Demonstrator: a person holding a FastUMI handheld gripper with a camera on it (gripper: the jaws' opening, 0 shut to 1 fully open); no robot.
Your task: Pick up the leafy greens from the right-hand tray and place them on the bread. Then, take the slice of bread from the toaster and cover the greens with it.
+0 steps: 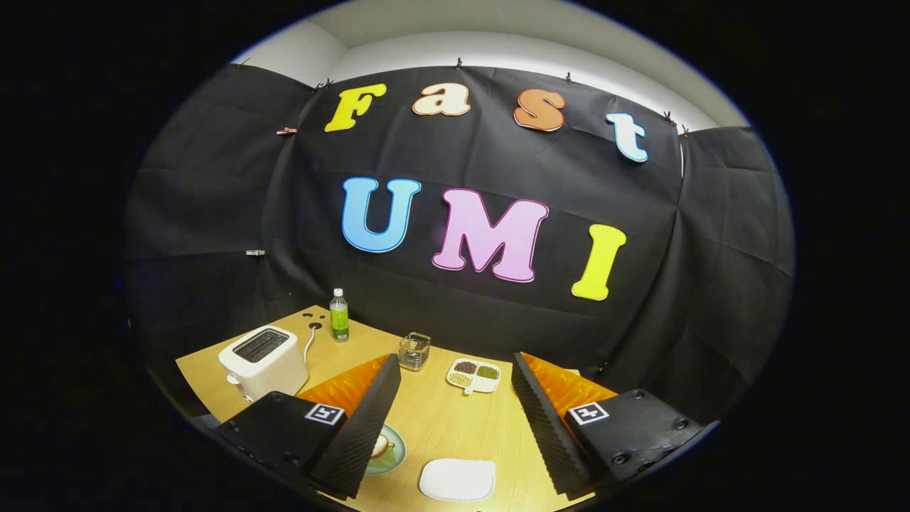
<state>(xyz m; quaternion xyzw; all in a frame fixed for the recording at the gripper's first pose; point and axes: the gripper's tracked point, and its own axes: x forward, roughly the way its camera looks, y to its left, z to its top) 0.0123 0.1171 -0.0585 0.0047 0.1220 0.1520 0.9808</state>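
Note:
My gripper (pixel 456 361) hangs open above the wooden table (pixel 434 427), nothing between its fingers. A white toaster (pixel 261 361) stands to the left, beyond the left finger; its slots look dark and I cannot tell what is in them. A small white divided tray (pixel 473 375) lies just ahead between the fingertips, with a green filling (pixel 488 372), a dark one and a pale one. A green plate (pixel 393 455) with a piece of bread (pixel 379 446) peeks out beside the left finger, mostly hidden by it. A bare white plate (pixel 457 478) lies low between the fingers.
A green-labelled bottle (pixel 339 315) stands at the table's far edge behind the toaster. A small glass holder (pixel 414 350) sits by the left fingertip. The toaster's white cord (pixel 310 345) runs toward the bottle. The black cloth wall closes off the back.

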